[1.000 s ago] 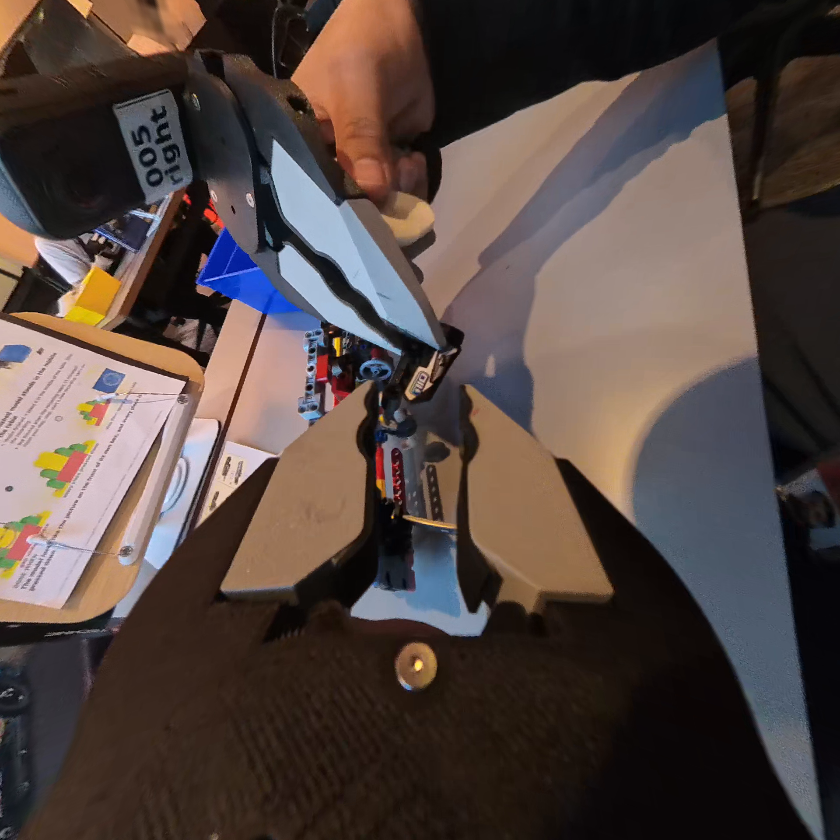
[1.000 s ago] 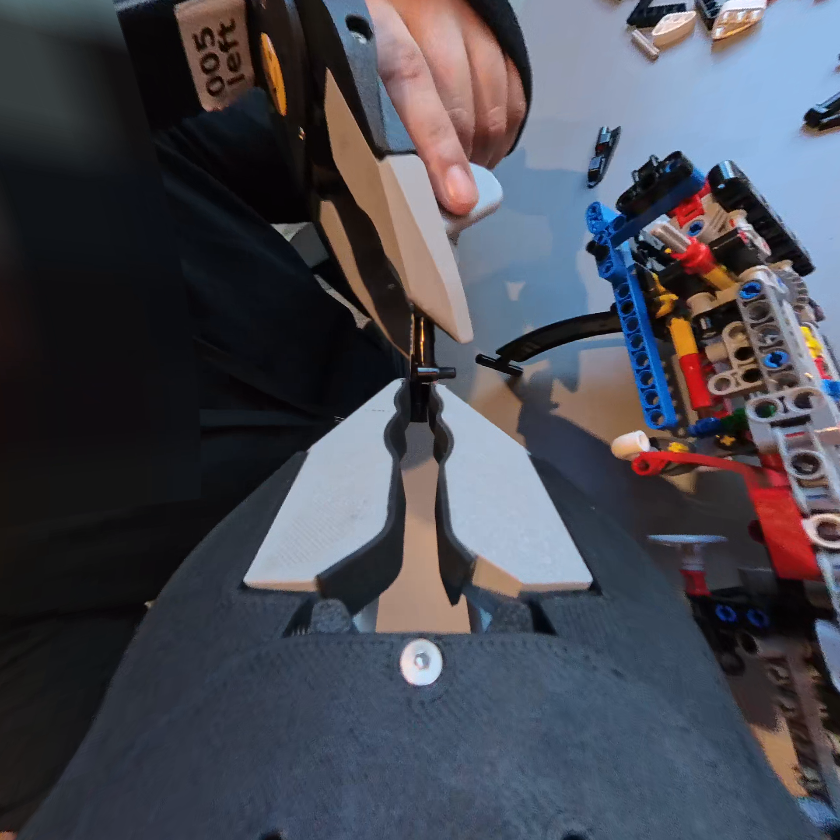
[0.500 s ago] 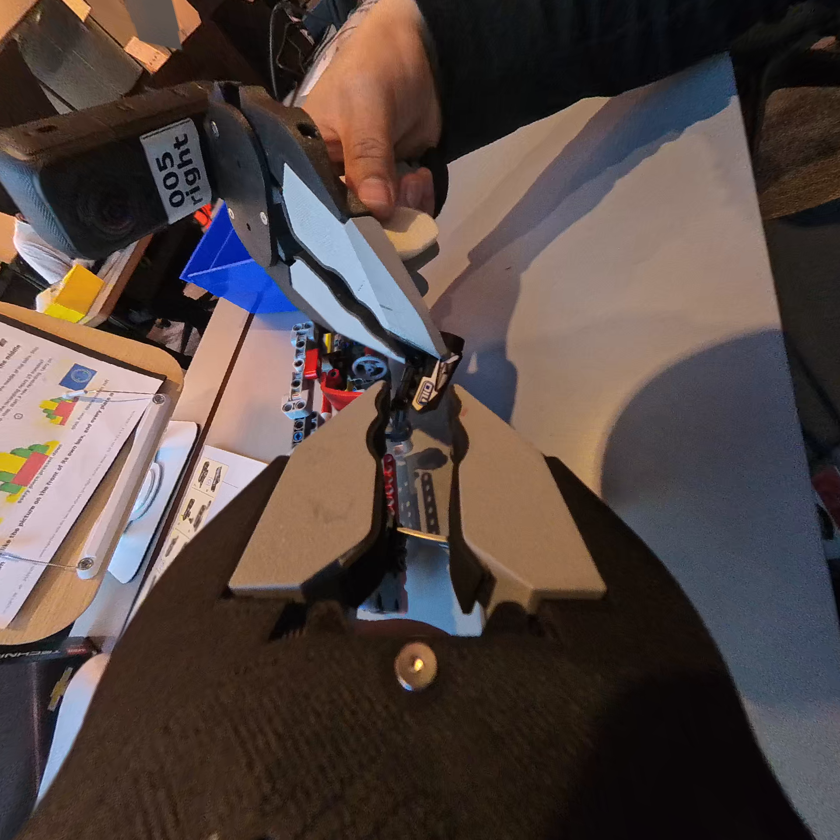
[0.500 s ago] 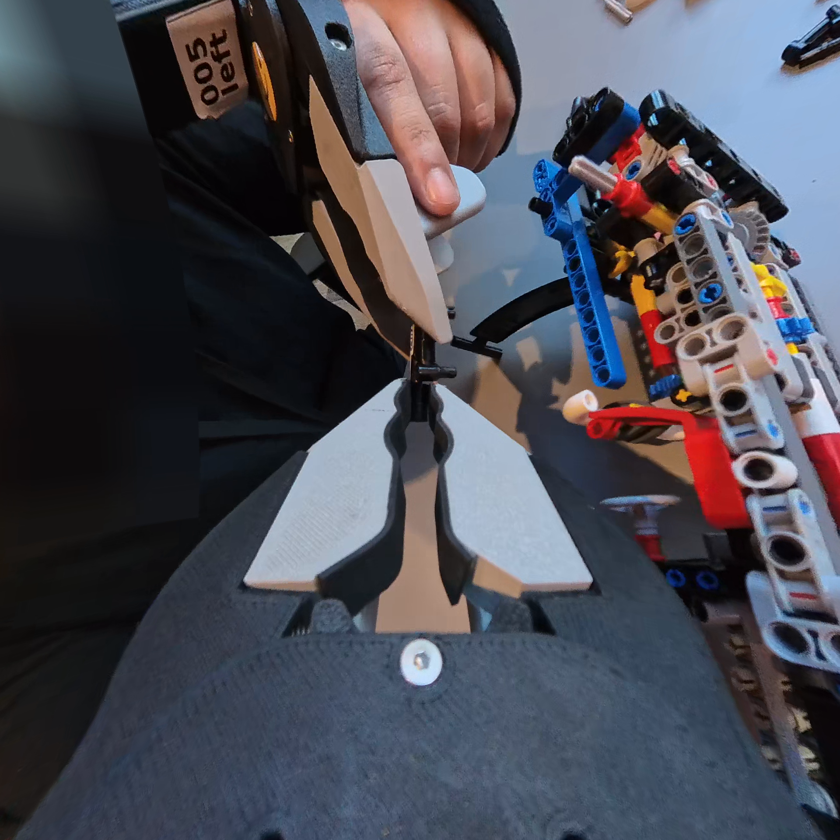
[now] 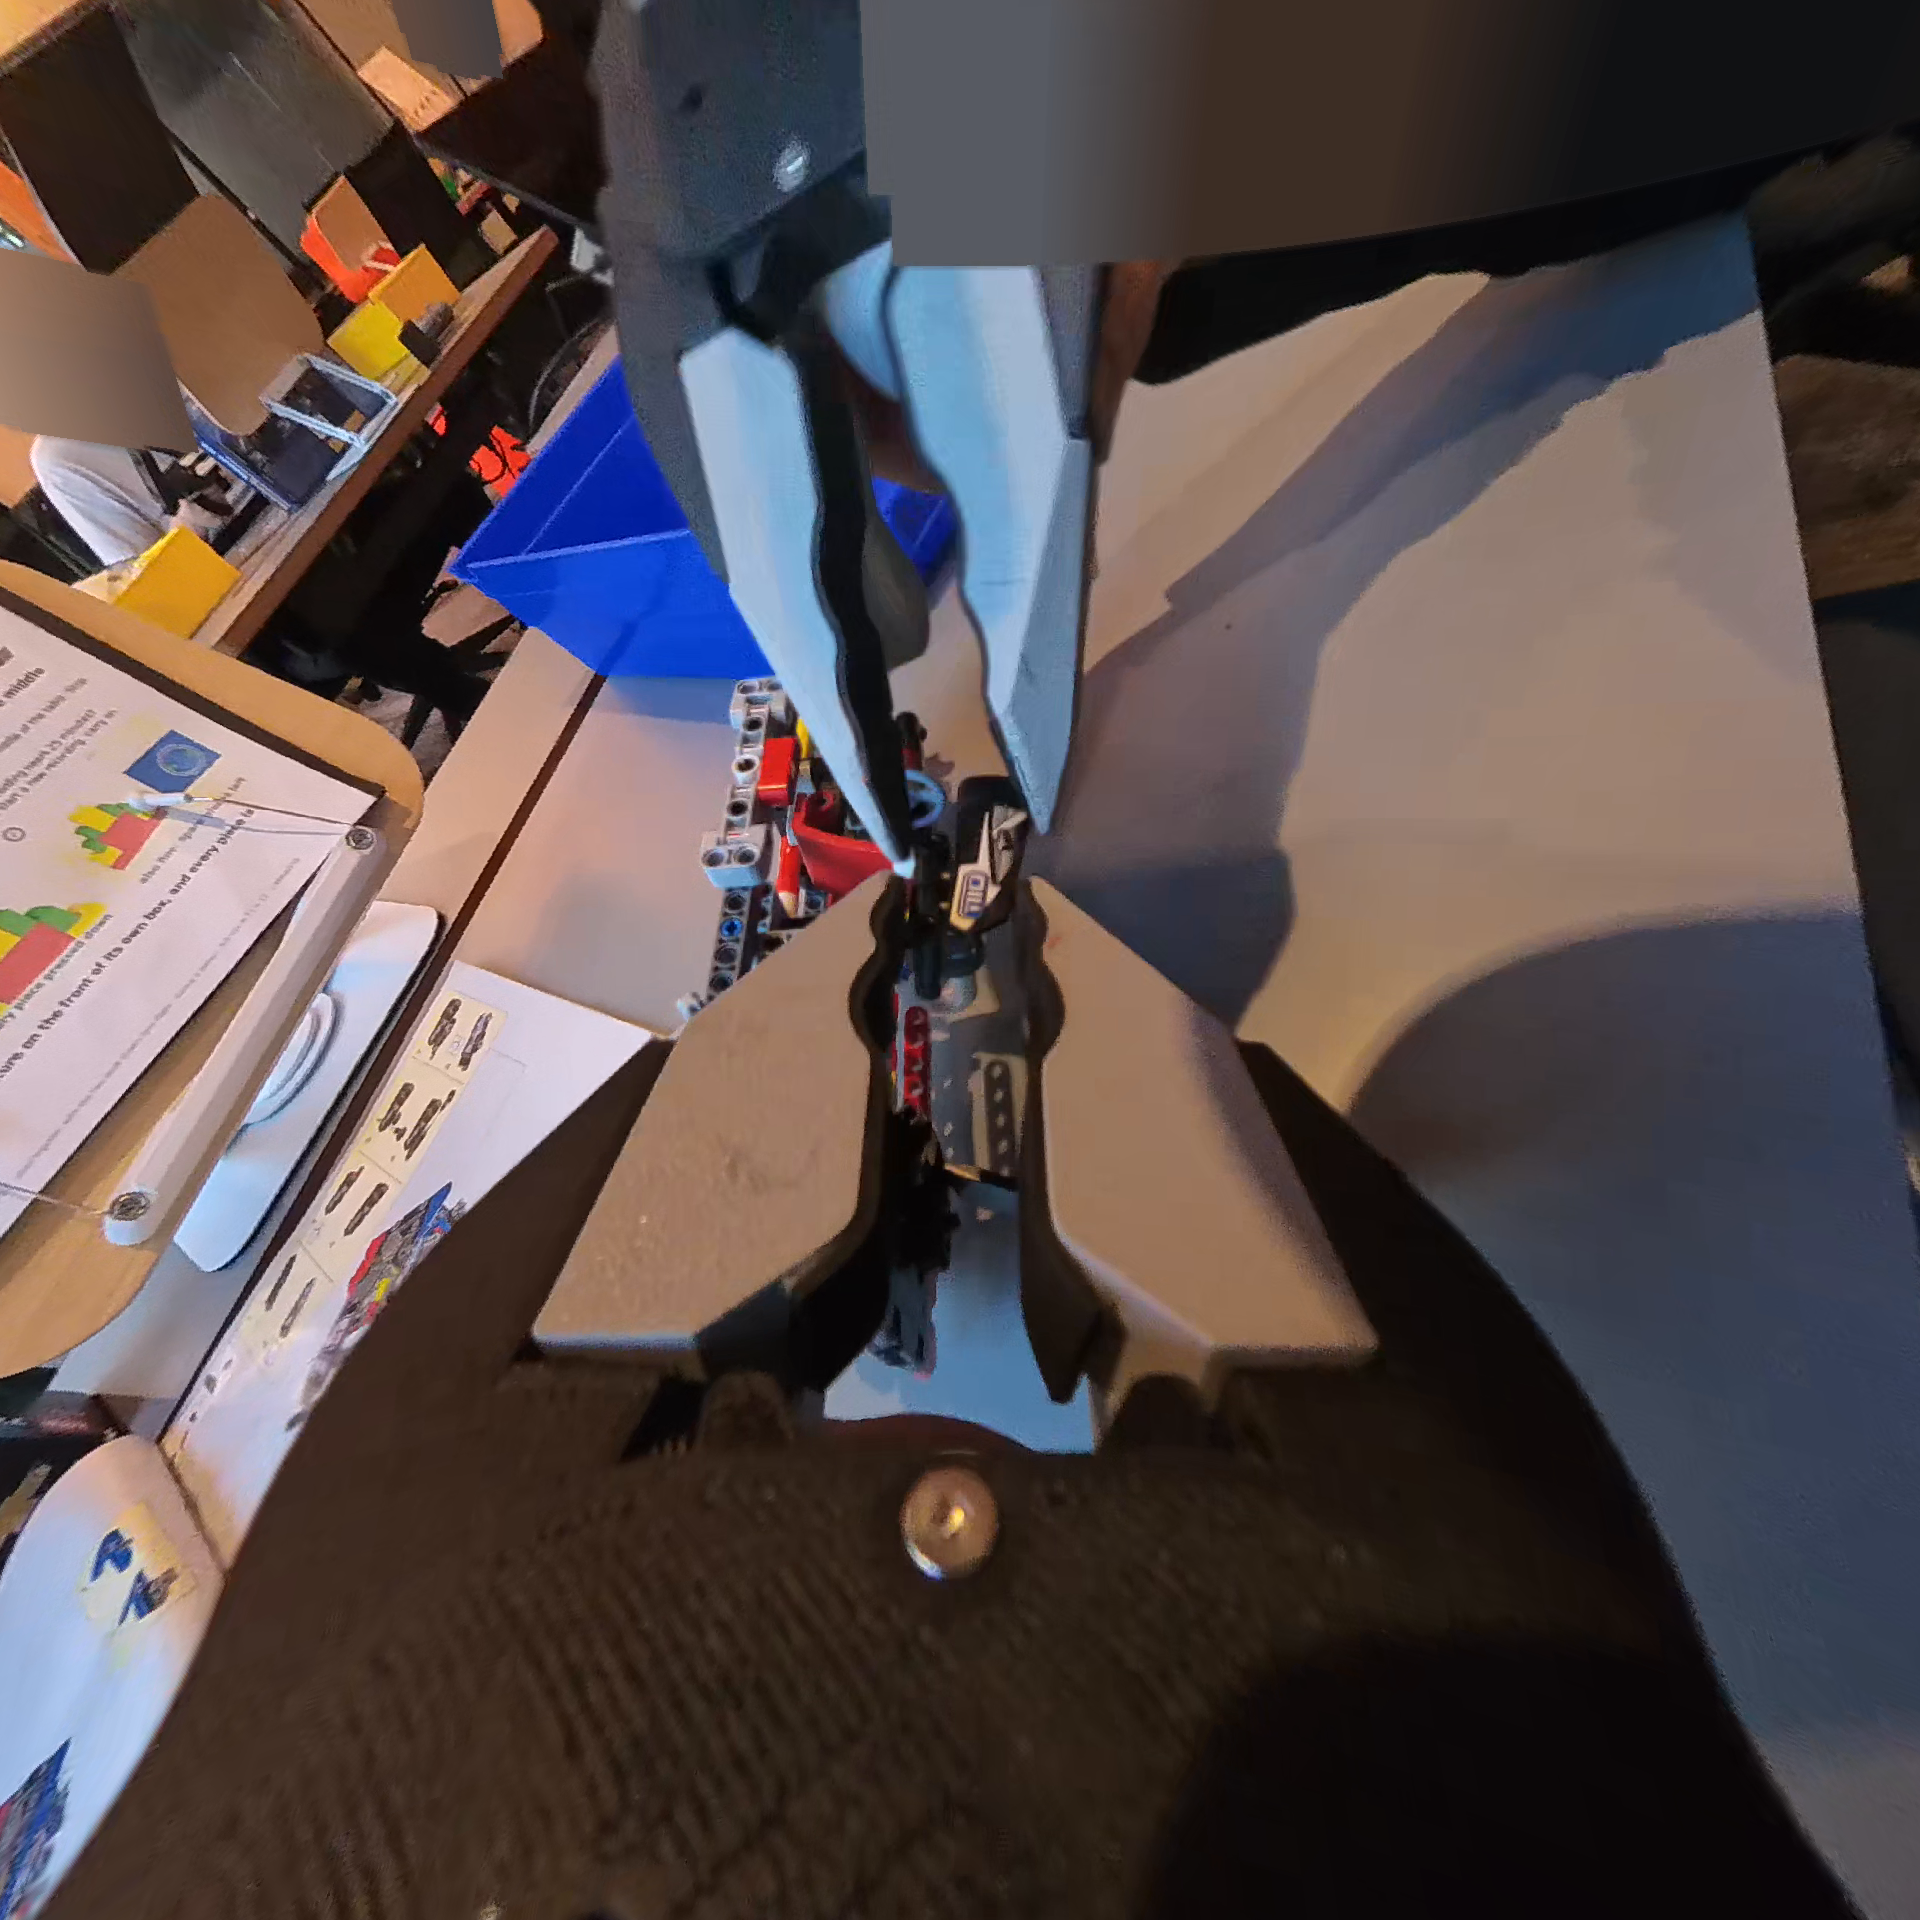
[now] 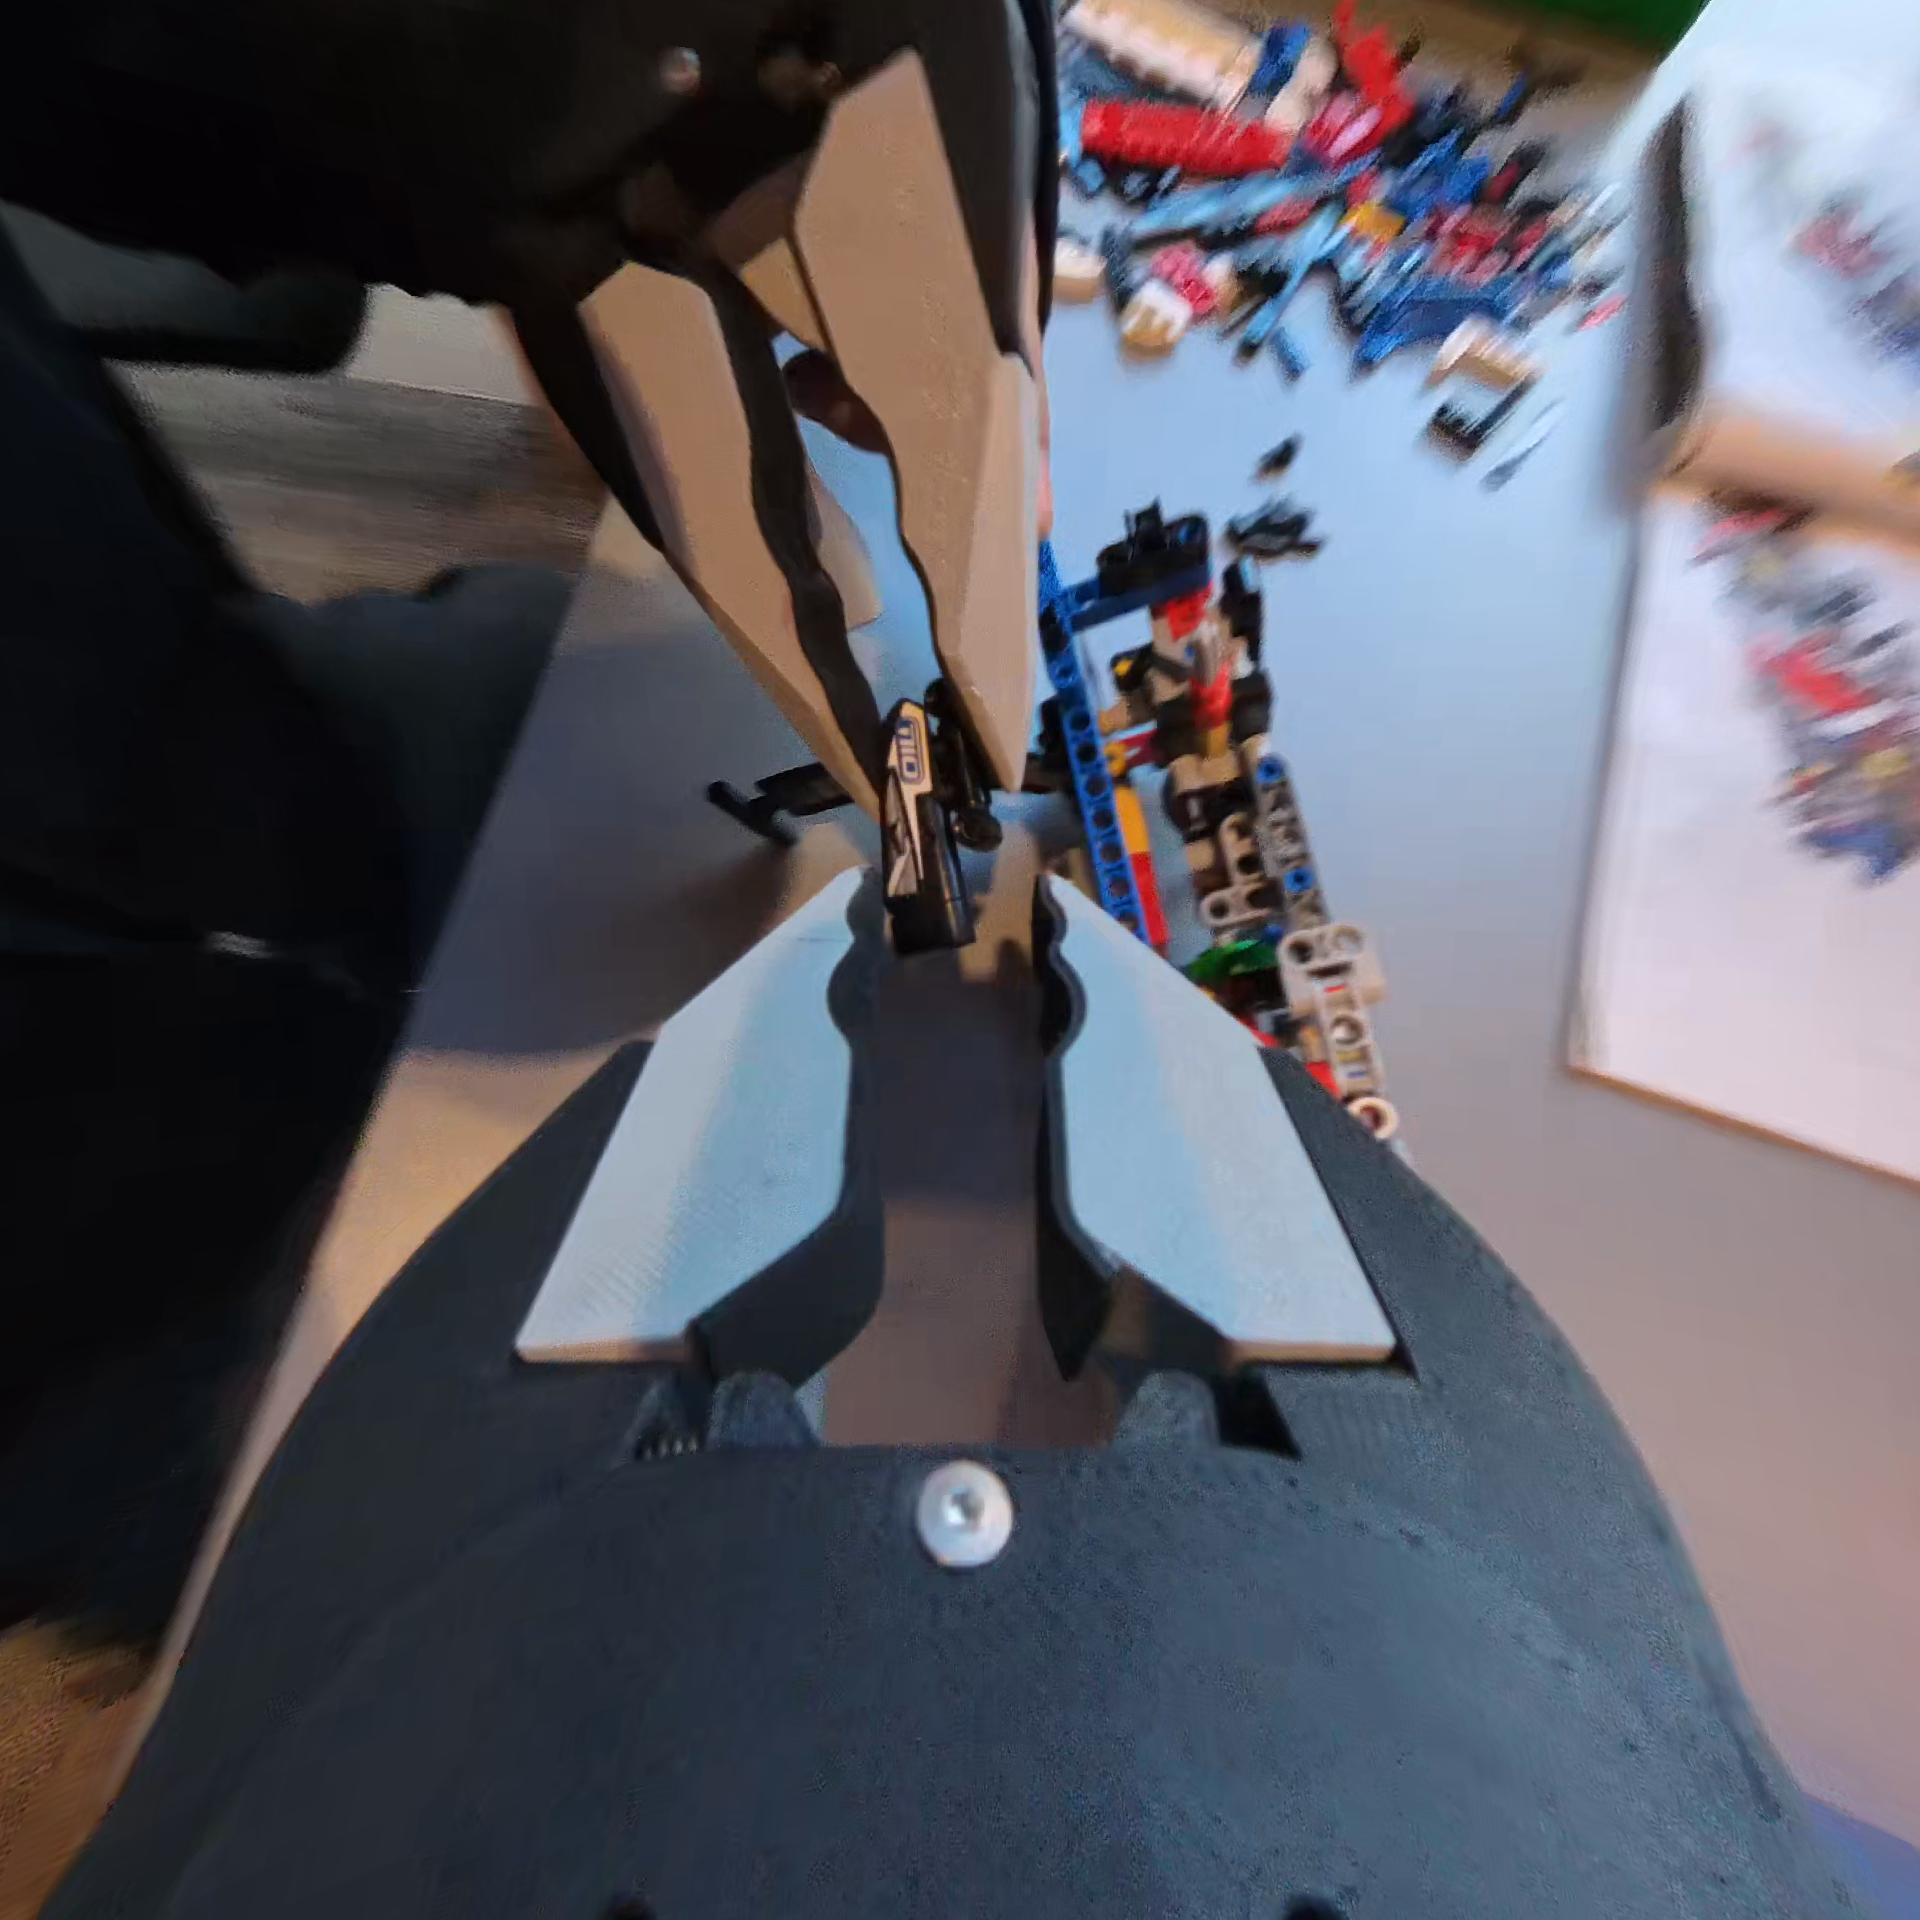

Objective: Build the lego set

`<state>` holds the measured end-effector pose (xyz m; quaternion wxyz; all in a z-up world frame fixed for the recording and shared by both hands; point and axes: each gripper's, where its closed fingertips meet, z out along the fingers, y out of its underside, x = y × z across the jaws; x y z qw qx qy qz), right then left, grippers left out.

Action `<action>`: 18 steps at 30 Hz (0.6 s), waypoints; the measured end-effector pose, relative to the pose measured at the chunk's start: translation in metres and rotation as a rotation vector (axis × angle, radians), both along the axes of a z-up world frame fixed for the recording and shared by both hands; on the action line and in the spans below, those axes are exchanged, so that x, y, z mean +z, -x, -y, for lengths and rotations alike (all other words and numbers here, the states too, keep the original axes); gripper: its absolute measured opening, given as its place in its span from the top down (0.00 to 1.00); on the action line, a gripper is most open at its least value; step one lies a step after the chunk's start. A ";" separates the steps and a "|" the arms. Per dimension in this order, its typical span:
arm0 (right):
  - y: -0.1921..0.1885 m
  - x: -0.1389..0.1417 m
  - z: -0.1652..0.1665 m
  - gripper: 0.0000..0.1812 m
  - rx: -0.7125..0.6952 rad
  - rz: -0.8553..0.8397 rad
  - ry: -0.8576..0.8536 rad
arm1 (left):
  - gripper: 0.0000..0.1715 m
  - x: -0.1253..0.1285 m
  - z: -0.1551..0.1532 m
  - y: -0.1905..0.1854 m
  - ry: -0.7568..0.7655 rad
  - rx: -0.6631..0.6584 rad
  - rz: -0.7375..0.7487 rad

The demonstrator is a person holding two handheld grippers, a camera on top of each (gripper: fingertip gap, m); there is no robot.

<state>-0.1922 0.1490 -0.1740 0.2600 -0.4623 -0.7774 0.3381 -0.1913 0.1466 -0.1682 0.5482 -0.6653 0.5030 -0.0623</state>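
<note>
— How are your hands set?
— Tip to tip above the surface [image 6: 1455, 748]. My left gripper [image 5: 961, 899] has its fingers closed on the black stickered piece [image 6: 912, 821], whose long axis runs gripper to gripper. My right gripper [image 6: 956, 883], clamped on it a second ago, now stands open. The lego model [image 6: 1205, 707] lies just beyond.

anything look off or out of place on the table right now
Nothing looks damaged. Loose lego pieces lie scattered at the table's far end, and a lone black curved piece lies apart from the half-built model.
</note>
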 end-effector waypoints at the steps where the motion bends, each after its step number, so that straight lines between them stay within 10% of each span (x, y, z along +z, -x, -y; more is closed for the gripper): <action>1: 0.001 0.004 -0.001 0.86 -0.010 -0.054 -0.091 | 0.90 0.001 -0.001 0.000 0.003 -0.001 0.012; 7: 0.012 0.006 0.003 0.86 -0.009 -0.177 -0.422 | 0.91 0.002 -0.005 0.000 -0.028 -0.017 0.003; 18: 0.011 0.026 0.010 0.93 0.111 -0.307 -0.358 | 0.91 0.015 0.001 0.005 -0.171 -0.129 0.070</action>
